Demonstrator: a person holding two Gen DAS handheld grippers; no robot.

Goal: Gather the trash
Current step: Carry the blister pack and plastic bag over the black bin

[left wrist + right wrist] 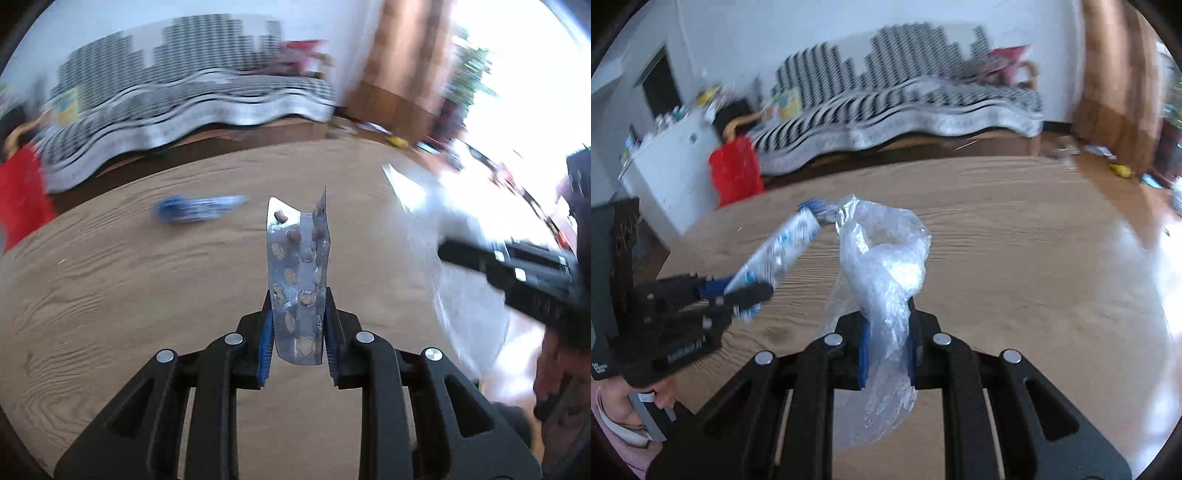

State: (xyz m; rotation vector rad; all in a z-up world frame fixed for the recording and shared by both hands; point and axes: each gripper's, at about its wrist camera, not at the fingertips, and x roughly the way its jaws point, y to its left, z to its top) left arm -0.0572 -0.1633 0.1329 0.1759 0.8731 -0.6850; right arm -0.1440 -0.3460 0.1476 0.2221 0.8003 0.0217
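In our left tongs (298, 332) we clamp a silver blister pack (298, 280), upright, most pockets burst. In our right tongs (888, 343) we clamp a crumpled clear plastic bag (882, 266). A blue-white wrapper (201, 208) on the wood-grain tabletop (129, 295) is blurred beyond reading. Behind stands a bed (905, 107) with a checked cover.

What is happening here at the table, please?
A person is collecting trash with two tools. The left hand-held gripper is shut on a used blister pack, lifted above the wooden table. The right hand-held gripper is shut on a clear plastic bag. A blue-and-white tube lies on the table.
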